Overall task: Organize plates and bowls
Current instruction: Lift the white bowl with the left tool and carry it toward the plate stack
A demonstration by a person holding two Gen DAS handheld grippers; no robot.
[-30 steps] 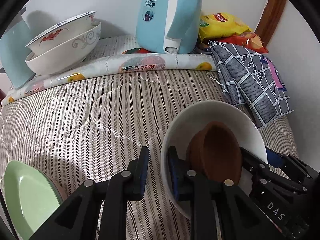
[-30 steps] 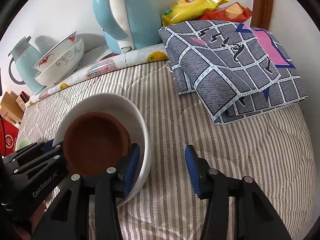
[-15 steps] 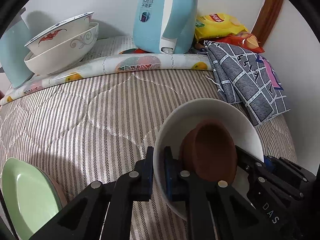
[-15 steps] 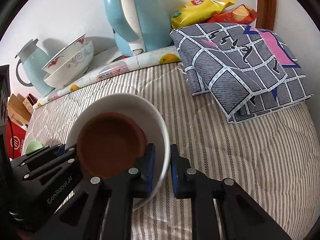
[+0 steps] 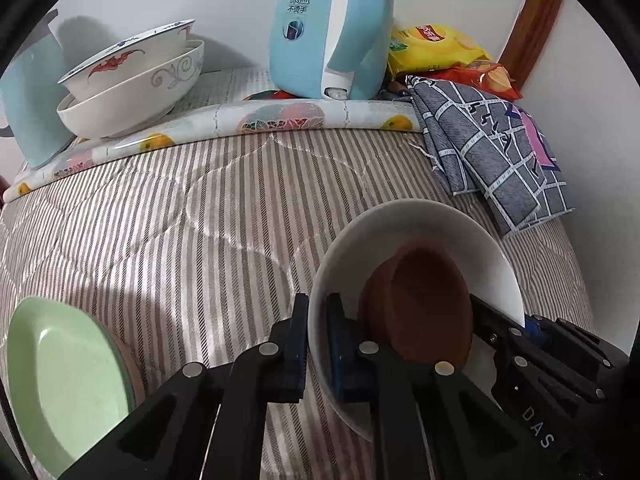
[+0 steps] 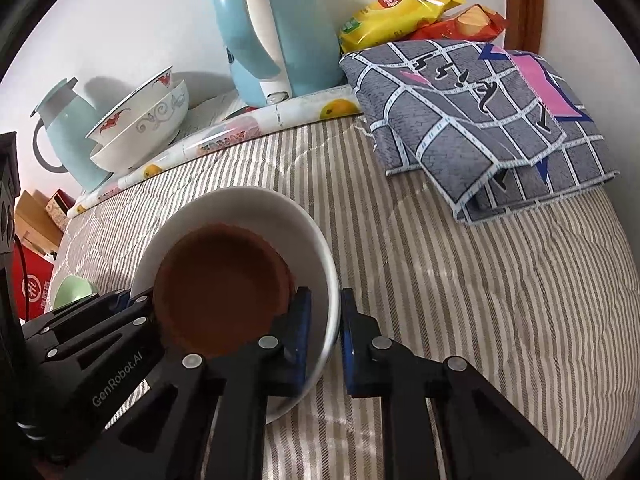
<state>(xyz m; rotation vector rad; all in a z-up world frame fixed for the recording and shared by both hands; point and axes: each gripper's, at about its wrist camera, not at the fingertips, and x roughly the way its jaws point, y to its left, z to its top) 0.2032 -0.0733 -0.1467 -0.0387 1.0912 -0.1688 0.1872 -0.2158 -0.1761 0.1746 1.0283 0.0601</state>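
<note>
A white bowl [image 5: 424,224] with a brown bowl [image 5: 420,304] nested inside is held above the striped quilt. My left gripper [image 5: 318,344] is shut on the white bowl's left rim. My right gripper [image 6: 324,332] is shut on its right rim [image 6: 328,280]; the brown bowl [image 6: 220,288] shows inside. Two stacked patterned bowls [image 5: 132,84] stand at the back left, also in the right wrist view [image 6: 140,128]. A green plate [image 5: 60,376] lies at the near left.
A light blue kettle [image 5: 332,28] stands at the back on a rolled fruit-print mat [image 5: 240,124]. A folded grey cloth [image 6: 480,120] and snack bags [image 6: 400,12] lie at the right. A teal jug [image 6: 68,136] stands at far left.
Both grippers closed onto the white bowl's rim from opposite sides. The bowl then rose slightly off the quilt.
</note>
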